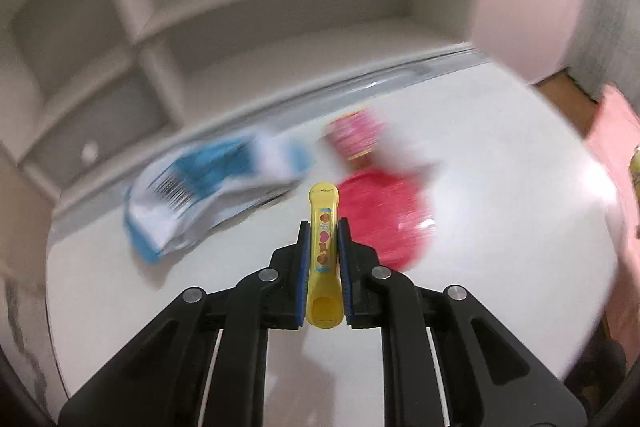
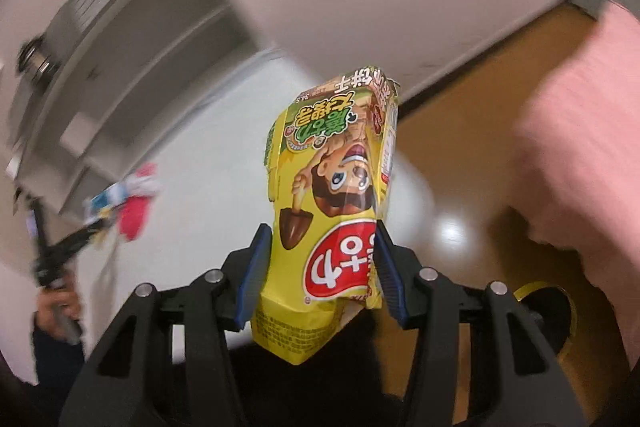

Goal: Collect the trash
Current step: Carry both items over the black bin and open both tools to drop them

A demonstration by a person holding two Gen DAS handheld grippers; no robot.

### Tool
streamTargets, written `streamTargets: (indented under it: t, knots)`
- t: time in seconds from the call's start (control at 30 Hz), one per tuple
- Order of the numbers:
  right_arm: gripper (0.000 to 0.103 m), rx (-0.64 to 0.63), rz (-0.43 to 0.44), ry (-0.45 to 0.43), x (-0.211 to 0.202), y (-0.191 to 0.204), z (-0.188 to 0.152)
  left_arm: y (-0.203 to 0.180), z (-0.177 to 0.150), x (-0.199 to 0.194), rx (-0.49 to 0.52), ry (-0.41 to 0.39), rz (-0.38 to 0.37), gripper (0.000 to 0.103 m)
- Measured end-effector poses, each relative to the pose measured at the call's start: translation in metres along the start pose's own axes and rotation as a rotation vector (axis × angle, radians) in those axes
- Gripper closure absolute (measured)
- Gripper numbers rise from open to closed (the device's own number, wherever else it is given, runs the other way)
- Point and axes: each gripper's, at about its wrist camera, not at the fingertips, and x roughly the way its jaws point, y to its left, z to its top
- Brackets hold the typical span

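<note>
My left gripper (image 1: 323,227) is shut on a slim yellow plastic stick (image 1: 324,199) with heart and bear stickers, held above the white table (image 1: 500,187). Beyond it, blurred, lie a blue-and-white wrapper (image 1: 208,195), a red wrapper (image 1: 384,215) and a pink patterned one (image 1: 356,135). My right gripper (image 2: 320,231) is shut on a crumpled yellow snack box (image 2: 332,155) with a cartoon figure, which hangs upside down between the pads. In the right wrist view the left gripper (image 2: 80,235) shows far left, blurred, near the same wrappers (image 2: 132,199).
A white shelf unit (image 1: 240,27) stands behind the table. Pink cloth (image 2: 580,147) fills the right side over a wooden floor (image 2: 460,147). A dark-lined bin with a yellow rim (image 2: 552,307) sits low on the right. A person's hand (image 2: 56,307) holds the left gripper.
</note>
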Motion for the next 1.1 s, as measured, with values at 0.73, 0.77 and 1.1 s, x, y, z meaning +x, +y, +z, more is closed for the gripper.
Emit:
streamTargets:
  t: [0.73,0.77,1.1]
  knots:
    - [0.053,0.591,-0.387,0.051,-0.063,-0.352,-0.22,-0.577,-0.113,0.027,0.843,0.183,-0.869,0.091]
    - [0.053,0.601,-0.383,0.077,-0.054,-0.361,-0.228,-0.587,-0.12,0.032,0.862,0.196,-0.864,0.091]
    - [0.053,0.61,-0.328,0.179,-0.006,-0.397,-0.238,-0.639,-0.147,0.09,0.962,0.289,-0.789,0.091]
